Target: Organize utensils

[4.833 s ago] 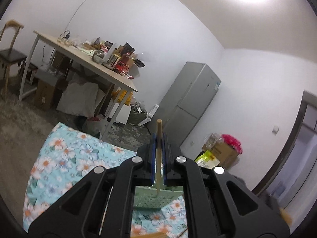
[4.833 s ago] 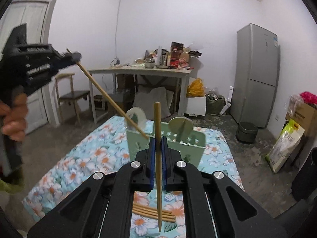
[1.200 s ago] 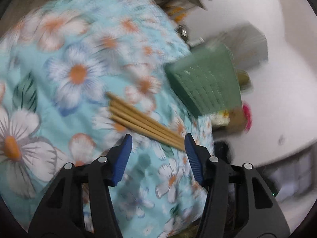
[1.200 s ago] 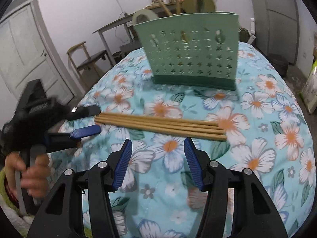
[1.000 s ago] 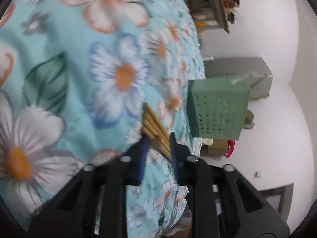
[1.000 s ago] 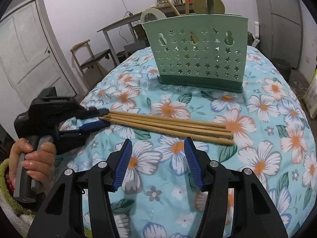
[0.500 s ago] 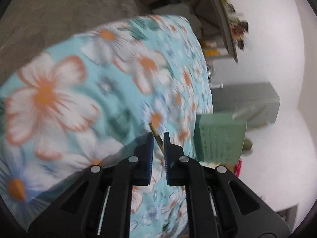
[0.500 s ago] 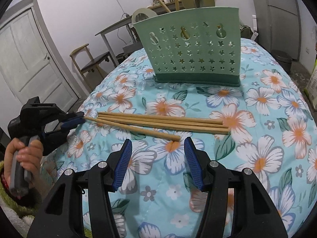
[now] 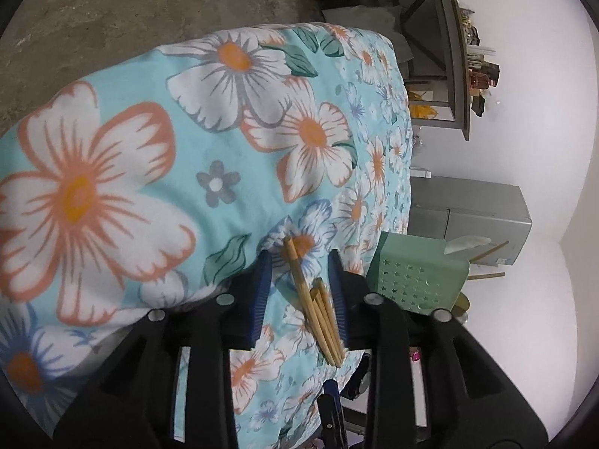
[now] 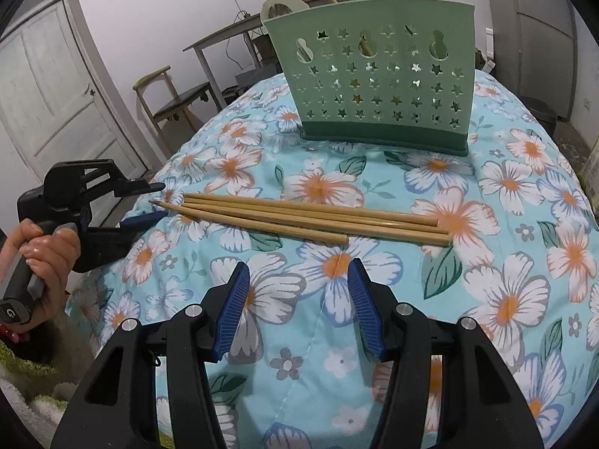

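Three wooden chopsticks (image 10: 310,215) lie side by side on the floral cloth (image 10: 505,299); the nearest one is pulled out to the left. They also show in the left wrist view (image 9: 318,307). A green star-holed utensil basket (image 10: 382,75) stands behind them with chopsticks and spoons in it; it also shows in the left wrist view (image 9: 415,277). My left gripper (image 9: 301,258) is open, its fingers either side of the pulled-out chopstick's tip; it shows in the right wrist view (image 10: 149,202). My right gripper (image 10: 297,280) is open and empty, just in front of the chopsticks.
The cloth-covered table edge drops off at the left (image 10: 112,269). A wooden chair (image 10: 172,101) and a door (image 10: 48,86) stand at the left. A cluttered desk (image 10: 224,37) and a grey fridge (image 10: 543,37) stand behind.
My left gripper was shut on the tip of the nearest chopstick and dragged it leftward; now it has opened, and the chopstick lies on the cloth. My right gripper has stayed open.
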`<action>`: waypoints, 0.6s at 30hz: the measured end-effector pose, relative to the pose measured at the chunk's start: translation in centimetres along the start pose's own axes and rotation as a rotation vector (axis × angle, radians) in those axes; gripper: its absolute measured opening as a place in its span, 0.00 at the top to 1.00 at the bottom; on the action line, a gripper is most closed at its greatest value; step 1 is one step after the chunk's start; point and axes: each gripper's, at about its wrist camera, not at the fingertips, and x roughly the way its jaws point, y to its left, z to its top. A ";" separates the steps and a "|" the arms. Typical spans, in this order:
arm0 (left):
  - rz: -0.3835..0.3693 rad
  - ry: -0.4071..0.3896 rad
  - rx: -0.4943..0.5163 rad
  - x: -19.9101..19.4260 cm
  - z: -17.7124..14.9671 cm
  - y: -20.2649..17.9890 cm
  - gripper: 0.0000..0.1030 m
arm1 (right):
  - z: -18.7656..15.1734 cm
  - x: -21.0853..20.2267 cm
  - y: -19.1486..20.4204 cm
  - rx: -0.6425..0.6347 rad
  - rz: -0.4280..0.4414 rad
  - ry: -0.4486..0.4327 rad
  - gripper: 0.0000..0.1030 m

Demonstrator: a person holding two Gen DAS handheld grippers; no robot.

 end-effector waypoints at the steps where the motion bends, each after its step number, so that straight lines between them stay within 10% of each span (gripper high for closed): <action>1: 0.003 -0.002 -0.002 0.2 0.0 0.0 0.81 | 0.0 0.1 0.0 -0.003 -0.003 0.003 0.48; 18: -0.132 0.023 -0.063 -0.4 0.2 0.4 0.96 | -0.2 -0.2 -0.1 -0.015 -0.023 -0.006 0.48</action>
